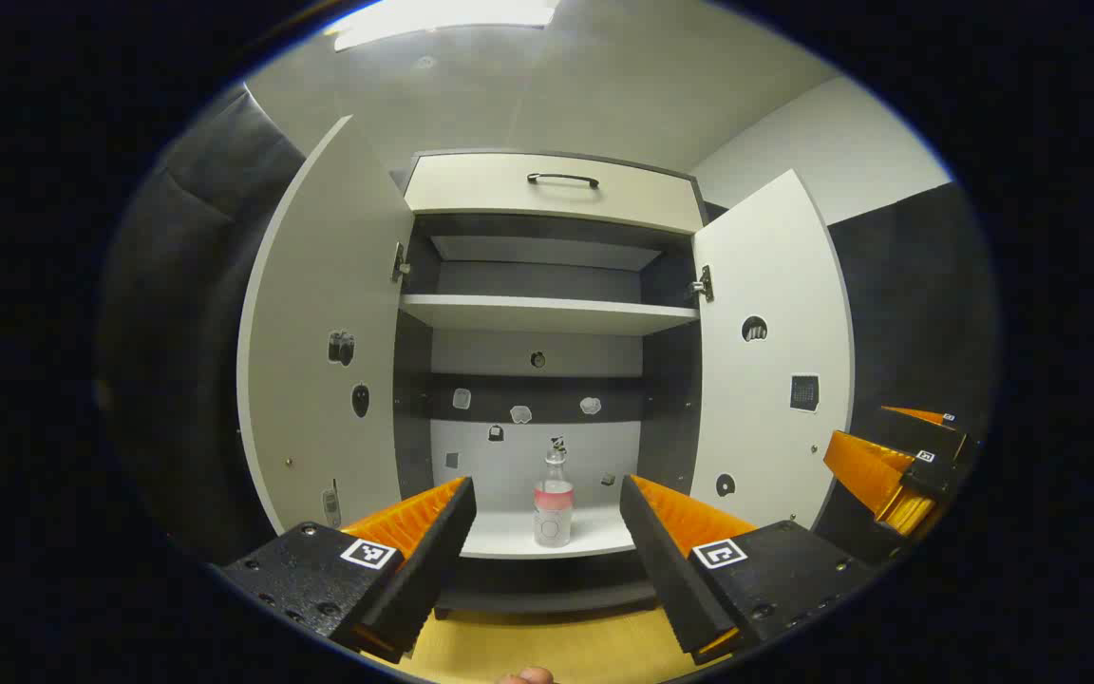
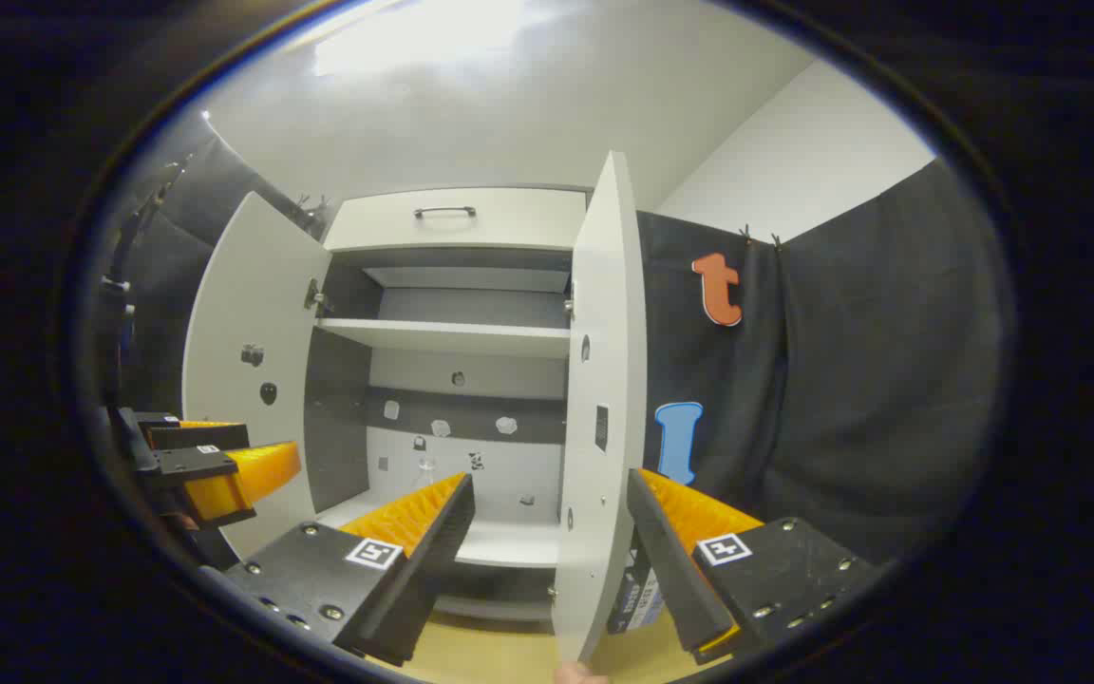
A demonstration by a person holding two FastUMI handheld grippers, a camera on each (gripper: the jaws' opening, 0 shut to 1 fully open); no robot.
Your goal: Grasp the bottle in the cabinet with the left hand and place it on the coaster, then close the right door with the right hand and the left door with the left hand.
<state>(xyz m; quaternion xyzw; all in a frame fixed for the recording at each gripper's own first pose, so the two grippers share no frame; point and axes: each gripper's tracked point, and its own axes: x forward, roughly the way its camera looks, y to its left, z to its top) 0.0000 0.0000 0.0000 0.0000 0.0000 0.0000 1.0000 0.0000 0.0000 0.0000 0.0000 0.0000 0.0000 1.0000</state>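
The left gripper (image 1: 547,532) is hanging wide open and empty, facing the bottle (image 1: 554,502) standing on the cabinet's (image 1: 547,195) bottom shelf. The right gripper (image 2: 547,532) is also gaping empty, straddling the right door's (image 2: 604,380) edge. A crooked approach is risking tipping the narrow bottle over

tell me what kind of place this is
Likely a staged recording booth, not a real home: a lone cabinet with both doors open and small stickers inside, one bottle on its bottom shelf, and black cloth hung as walls.
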